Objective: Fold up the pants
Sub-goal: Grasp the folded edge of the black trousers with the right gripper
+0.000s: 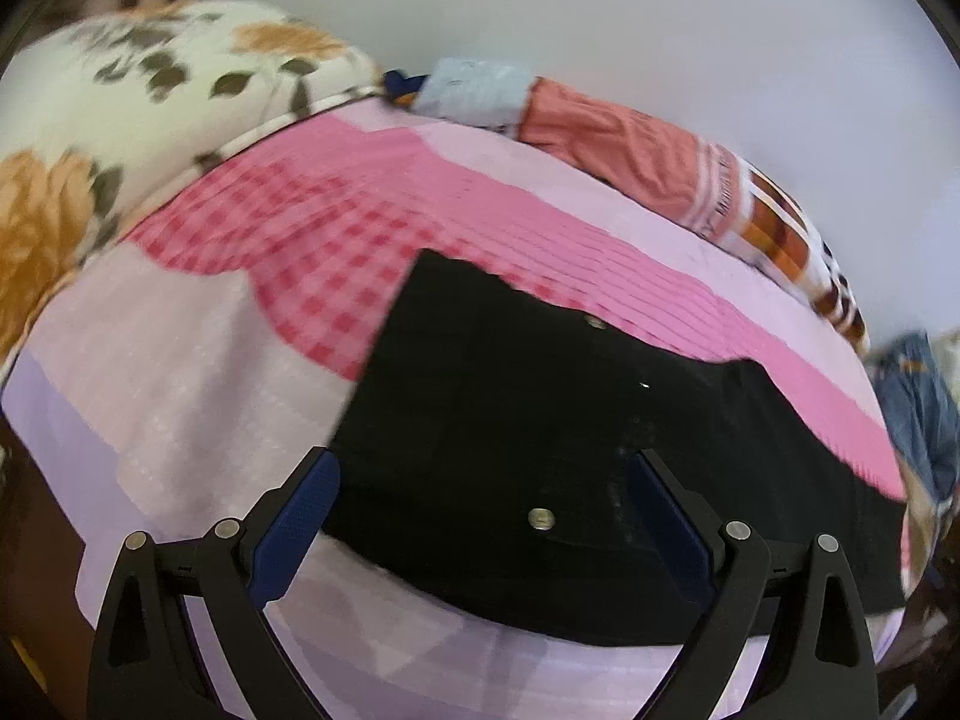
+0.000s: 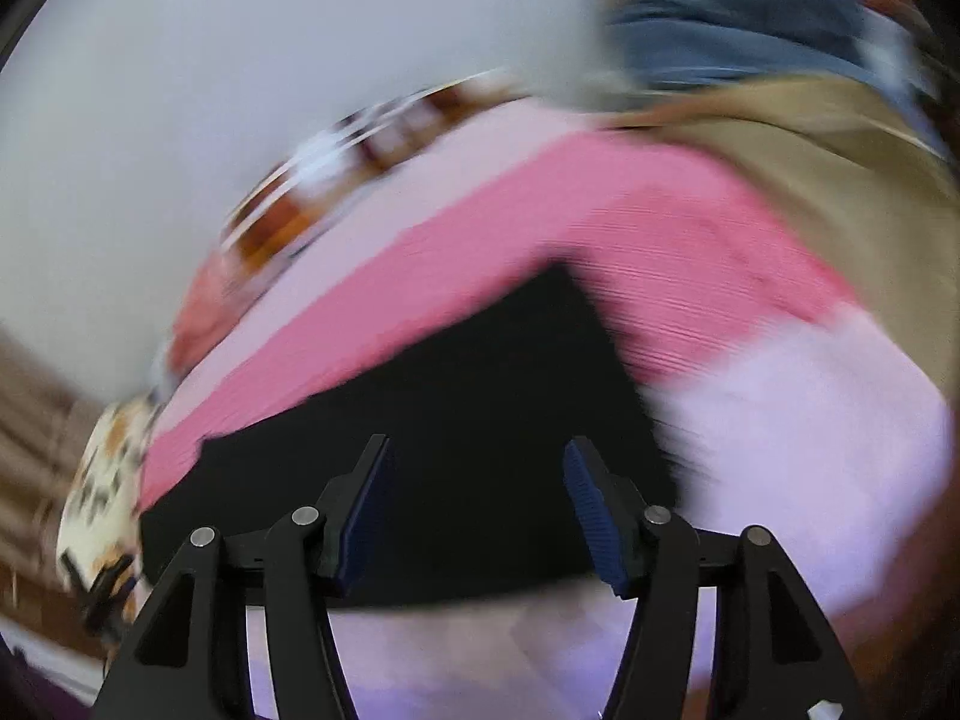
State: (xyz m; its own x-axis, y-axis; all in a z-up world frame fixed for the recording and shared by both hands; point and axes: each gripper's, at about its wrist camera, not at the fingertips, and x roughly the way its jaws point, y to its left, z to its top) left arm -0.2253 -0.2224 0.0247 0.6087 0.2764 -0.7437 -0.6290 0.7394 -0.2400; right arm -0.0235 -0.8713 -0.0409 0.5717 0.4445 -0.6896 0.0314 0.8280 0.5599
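Black pants (image 1: 510, 420) lie flat on a bed with a pink and lilac cover (image 1: 180, 372). In the left wrist view the waist end with metal buttons is near me and the legs run off to the right. My left gripper (image 1: 480, 498) is open and empty, just above the near edge of the pants. In the right wrist view, which is blurred, the pants (image 2: 468, 396) show as a black rectangle on the cover (image 2: 810, 420). My right gripper (image 2: 477, 504) is open and empty over their near edge.
A floral pillow (image 1: 120, 120) lies at the back left of the bed. Folded clothes in orange and light blue (image 1: 600, 126) sit along the far edge by the white wall. Blue denim (image 1: 918, 408) and tan cloth (image 2: 840, 180) lie at the right.
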